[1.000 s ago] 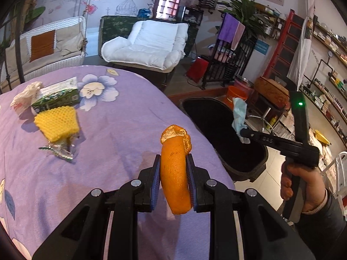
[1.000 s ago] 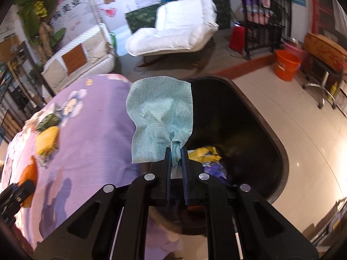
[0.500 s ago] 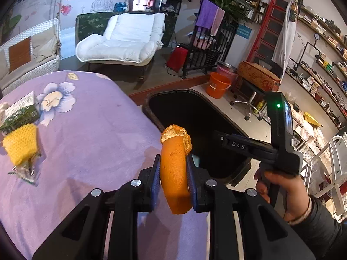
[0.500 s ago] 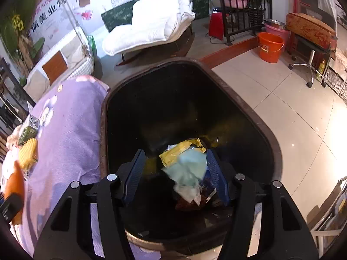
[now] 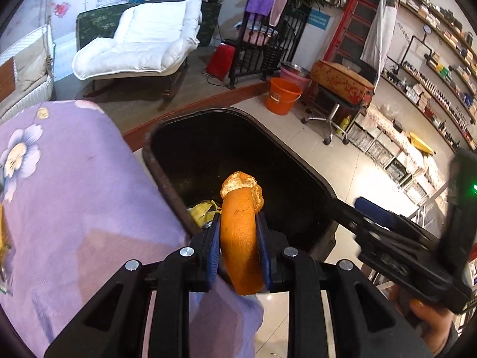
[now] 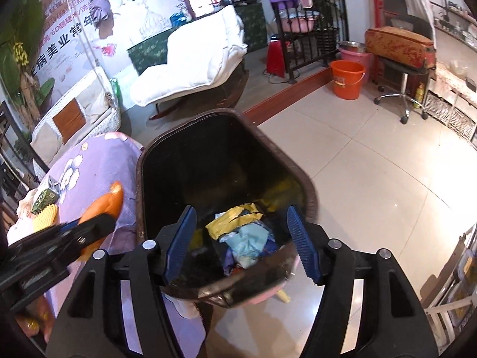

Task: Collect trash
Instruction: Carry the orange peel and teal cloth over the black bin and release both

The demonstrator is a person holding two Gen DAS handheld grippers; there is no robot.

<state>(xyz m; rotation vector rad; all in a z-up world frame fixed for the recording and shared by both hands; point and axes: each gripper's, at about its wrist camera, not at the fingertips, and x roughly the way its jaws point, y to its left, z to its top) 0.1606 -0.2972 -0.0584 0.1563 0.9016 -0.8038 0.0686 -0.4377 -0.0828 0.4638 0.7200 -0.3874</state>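
Note:
My left gripper [image 5: 238, 232] is shut on a piece of orange peel [image 5: 240, 235] and holds it at the table's edge, next to the near rim of the black trash bin [image 5: 167, 176]. The peel also shows in the right wrist view [image 6: 104, 205]. My right gripper [image 6: 241, 238] is open and empty above the bin [image 6: 301, 185]. Inside the bin lie a light blue cloth [image 6: 249, 243] and a yellow wrapper [image 6: 232, 220]. On the purple tablecloth [image 6: 89, 161] sit a yellow foam net [image 6: 44, 219] and a green box [image 6: 44, 198].
An orange bucket [image 5: 281, 95] and a stool with a patterned cushion [image 5: 340, 82] stand on the tiled floor behind the bin. A white lounge chair [image 5: 140, 44] is at the back. Shelves [image 5: 423, 89] line the right wall.
My right gripper opened and the blue cloth dropped into the bin. My left gripper carried the orange peel right, from over the table to the bin's near rim.

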